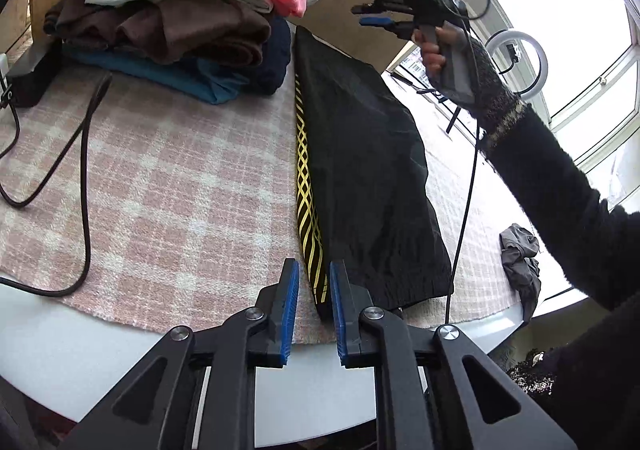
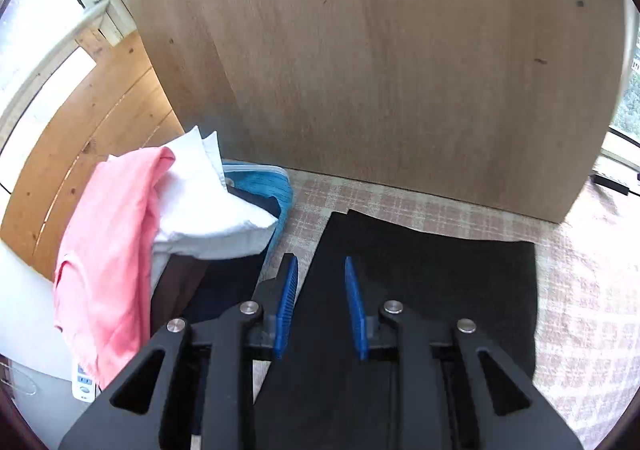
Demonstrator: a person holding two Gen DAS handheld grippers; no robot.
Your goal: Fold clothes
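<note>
**Trousers laid out, stack waiting**

Trousers, black with a yellow-striped side band (image 1: 360,154), are lying flat and lengthwise along the middle of the left wrist frame, on the pink checked cloth (image 1: 168,178) covering the surface. They look folded leg over leg once, but not yet shortened end to end (a judgement from their long, narrow outline).

At the upper left of that frame a pile of folded clothes (image 1: 180,18) is sitting, coral on top, then pale, brown, teal and navy beneath, so a good share of the job appears done. At the right edge a small grey garment (image 1: 520,262) is lying crumpled and is probably still to be folded.

The left gripper (image 1: 314,290) is hovering at the lower centre, its jaws standing narrowly apart and holding nothing, the waistband corner showing between them. The right gripper (image 2: 320,298) is being held above the trousers' far end, its jaws moderately apart and empty; the left wrist view shows it raised in the person's hand (image 1: 436,50) at the upper right.
</note>
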